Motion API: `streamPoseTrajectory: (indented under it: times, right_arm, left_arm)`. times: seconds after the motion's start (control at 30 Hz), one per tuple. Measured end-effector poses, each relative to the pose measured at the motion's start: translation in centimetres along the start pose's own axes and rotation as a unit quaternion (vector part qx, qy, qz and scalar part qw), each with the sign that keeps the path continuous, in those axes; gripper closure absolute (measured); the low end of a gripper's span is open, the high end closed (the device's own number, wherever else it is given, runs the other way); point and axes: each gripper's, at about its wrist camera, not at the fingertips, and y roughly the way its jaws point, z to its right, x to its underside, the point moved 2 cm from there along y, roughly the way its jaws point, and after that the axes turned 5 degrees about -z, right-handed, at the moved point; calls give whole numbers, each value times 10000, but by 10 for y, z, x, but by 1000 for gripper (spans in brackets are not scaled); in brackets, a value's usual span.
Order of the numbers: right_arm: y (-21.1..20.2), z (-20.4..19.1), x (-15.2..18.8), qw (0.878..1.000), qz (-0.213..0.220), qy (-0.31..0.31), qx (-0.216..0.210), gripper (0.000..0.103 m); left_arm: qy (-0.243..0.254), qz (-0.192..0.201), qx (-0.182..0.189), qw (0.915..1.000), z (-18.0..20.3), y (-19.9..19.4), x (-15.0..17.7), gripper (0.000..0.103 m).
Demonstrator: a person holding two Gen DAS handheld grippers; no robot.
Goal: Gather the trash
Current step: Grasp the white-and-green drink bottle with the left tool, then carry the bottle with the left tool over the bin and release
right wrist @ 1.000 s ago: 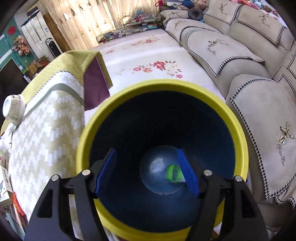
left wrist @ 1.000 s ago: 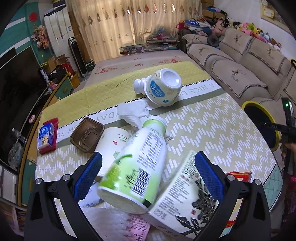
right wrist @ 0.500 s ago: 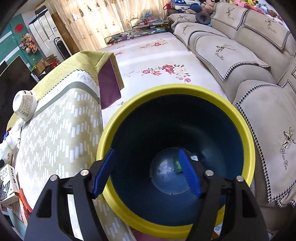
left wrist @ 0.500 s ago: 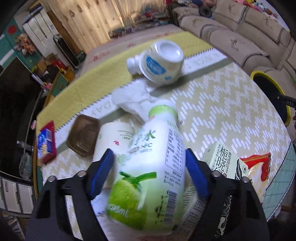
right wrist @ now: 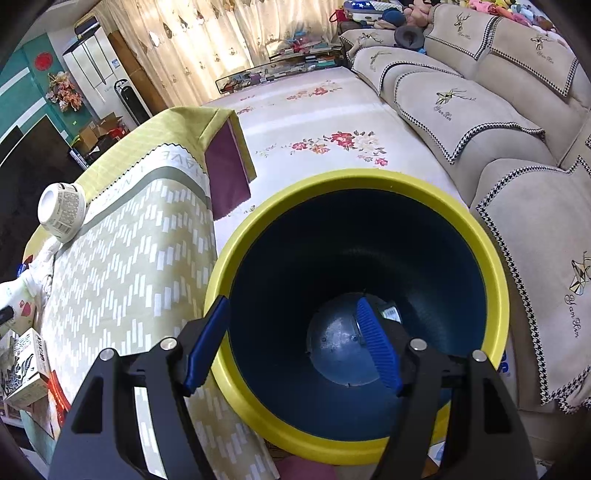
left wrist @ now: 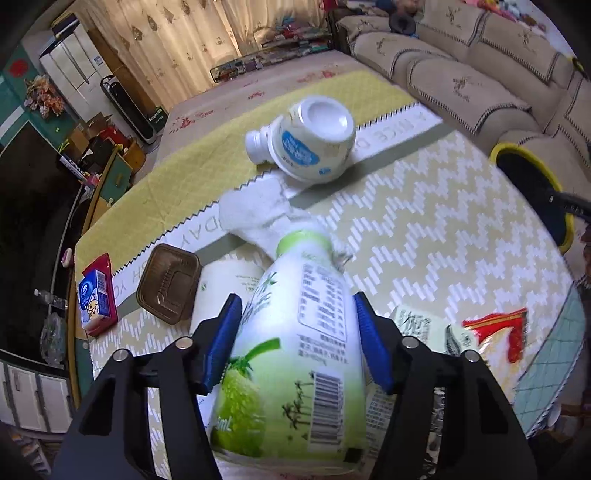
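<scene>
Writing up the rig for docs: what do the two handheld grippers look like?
Both match. The left gripper and the right gripper each have black, angular plastic arms with round silver fasteners at the joints, ending in two blue fingers. The right gripper's blue pads show fine ribbing. No cables, markings or sleeves show in either wrist view.

A home living room. A beige sofa (right wrist: 461, 122) with embroidered covers runs along one side, long patterned curtains (right wrist: 221, 40) hang at the window, and a flowered rug (right wrist: 332, 122) covers the floor. The worktop wears a yellow-green tablecloth (left wrist: 424, 221), soft toys (right wrist: 491, 9) sit behind the sofa, and a white cabinet (left wrist: 70, 74) stands in the corner.
</scene>
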Motion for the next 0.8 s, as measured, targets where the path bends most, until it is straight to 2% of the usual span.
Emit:
streamPoseTrajectory:
  times: [0.23,0.4,0.53,0.6,0.8]
  right_arm:
    - [-12,-2,2,9999,106,-21,-94,35]
    - [-21,-5,3,9997,169,-81,-163,35]
    - [-40,0,6,9993,310,-108,-160,35]
    - [-55,8,8,9989,431,-94,-137,35]
    - [-109,40,18,9960,884,86,55,35]
  left_arm:
    - [-14,541,191,9984,5,-46,-3,43]
    - [102,837,453,9954,27,-74,0,43]
    - [452,1007,869,9901,69,-89,-2,43]
    - [755,1025,1144,9853,103,-91,-6,43]
    - [1466,781,1773,9700,201,-73,-39,43]
